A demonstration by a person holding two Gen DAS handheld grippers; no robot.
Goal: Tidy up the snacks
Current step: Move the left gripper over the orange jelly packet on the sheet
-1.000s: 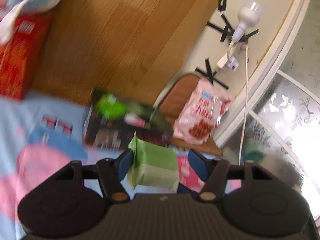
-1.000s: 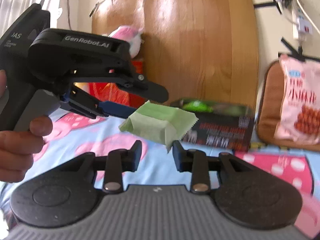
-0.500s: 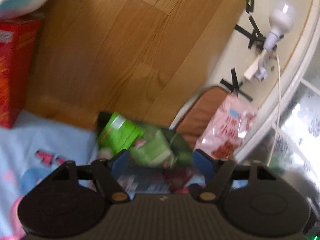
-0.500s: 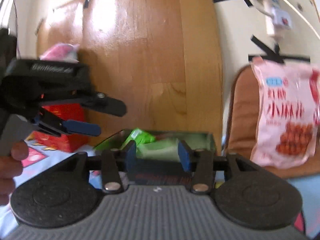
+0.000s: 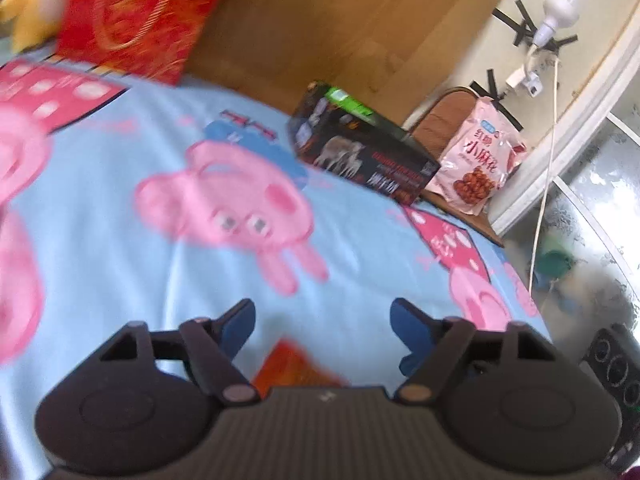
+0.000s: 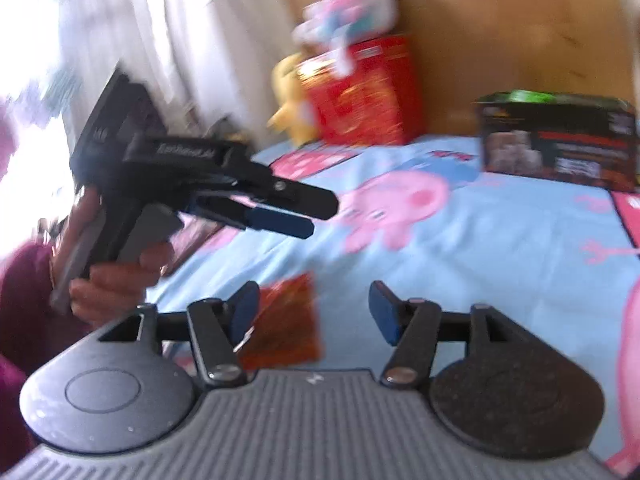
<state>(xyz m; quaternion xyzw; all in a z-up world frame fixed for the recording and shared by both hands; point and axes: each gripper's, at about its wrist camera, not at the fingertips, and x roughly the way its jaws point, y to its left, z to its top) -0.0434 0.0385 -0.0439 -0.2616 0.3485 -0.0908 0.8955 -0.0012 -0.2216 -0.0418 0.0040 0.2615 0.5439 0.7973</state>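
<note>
Snacks come first: an orange snack packet (image 5: 294,364) lies on the bed sheet (image 5: 120,264) right under our two grippers. Our left gripper (image 5: 322,320) has its blue fingers (image 5: 236,326) spread wide, and they have just been opening. Nothing is held between them; the orange packet lies low between them but does not touch them. Our right gripper (image 6: 314,308) has also just been opening. Its jaws stand apart, and the same orange packet (image 6: 286,322) sits close by its left finger (it is too blurry for us to tell if they touch), but it is not squeezed.

From the right wrist we see a hand (image 6: 116,280) gripping the left gripper's handle (image 6: 200,184).

Farther off, a black box (image 5: 360,152) stands on the blue sheet with pink pigs on it. Something green (image 5: 348,102) shows in its open top. Just beside the box, a pink snack bag (image 5: 480,160) leans on a brown cushion (image 5: 440,120). A red box (image 5: 136,16) stands at the far left by the wooden headboard (image 5: 340,20), with a yellow soft toy (image 6: 290,100) next to it.
</note>
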